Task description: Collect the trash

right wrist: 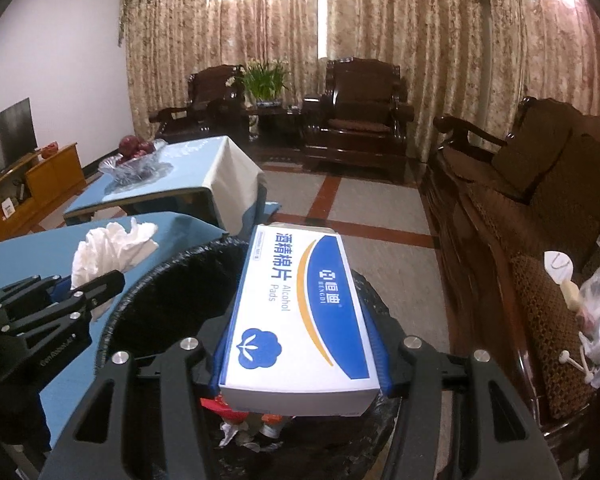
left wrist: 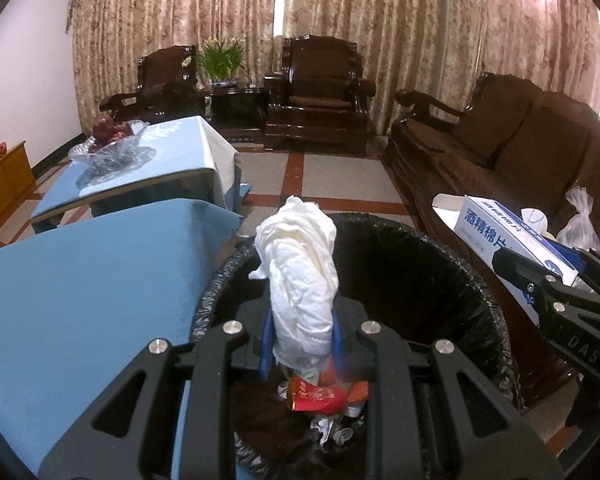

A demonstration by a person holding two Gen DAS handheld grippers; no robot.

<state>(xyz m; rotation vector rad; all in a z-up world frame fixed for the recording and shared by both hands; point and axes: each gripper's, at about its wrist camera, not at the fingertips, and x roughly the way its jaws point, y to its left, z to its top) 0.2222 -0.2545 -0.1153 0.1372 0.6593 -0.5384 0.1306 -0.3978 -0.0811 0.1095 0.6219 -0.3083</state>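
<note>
My left gripper [left wrist: 302, 344] has its jaws pinched nearly closed on a crumpled white tissue [left wrist: 300, 276], and my right gripper [right wrist: 300, 356] holds its jaws half-wide, clamped across a white-and-blue box [right wrist: 296, 312]. I carry both above the black-lined trash bin [left wrist: 440, 280], presumably to drop them onto the wrappers inside. The box reads "Alcohol Pads", with Chinese characters alongside. The blue-covered worktop [left wrist: 80, 280] lies just beside the bin.

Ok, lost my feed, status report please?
Left gripper shut on crumpled white tissue. Right gripper shut on white-and-blue alcohol pad box. Both over black-lined bin, nothing blocking.
</note>
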